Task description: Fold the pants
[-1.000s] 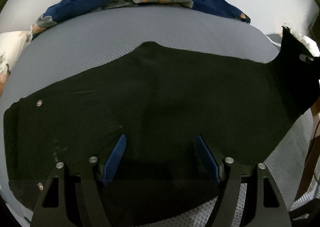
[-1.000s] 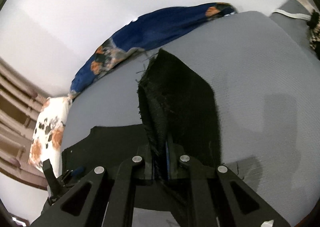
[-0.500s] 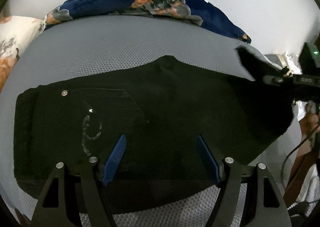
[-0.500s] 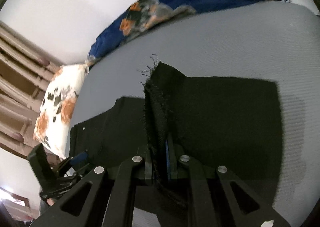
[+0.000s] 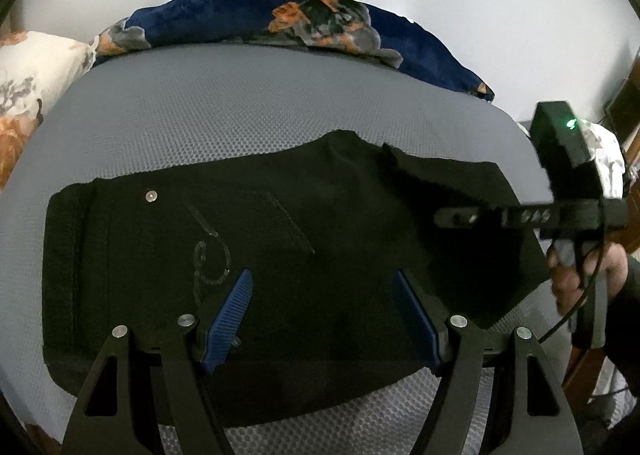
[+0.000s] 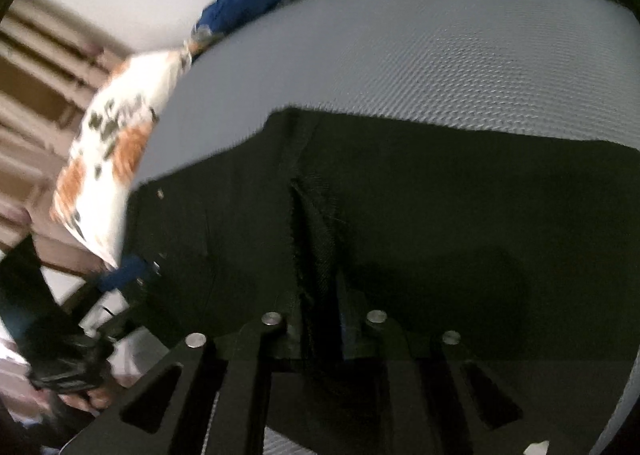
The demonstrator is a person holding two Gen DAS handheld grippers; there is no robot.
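Black pants [image 5: 248,239] lie flat on the grey mesh bed surface [image 5: 240,123], waistband at the left with a metal button [image 5: 151,196] and a back pocket. My left gripper [image 5: 326,315] is open and empty, hovering over the pants' near edge. My right gripper [image 6: 320,295] is shut on the leg hem of the pants [image 6: 312,239] and holds it low over the rest of the pants. It shows in the left wrist view [image 5: 520,215] at the right, with the leg end doubled over toward the waist.
A navy floral blanket [image 5: 304,21] lies along the far edge against the white wall. A white and orange floral pillow [image 5: 24,71] sits at the left. The left gripper shows in the right wrist view [image 6: 60,335] at lower left.
My right gripper has carried the leg hem leftward over the pants and lowered it, folding the leg toward the waist. My left gripper stayed open and shifted slightly back.
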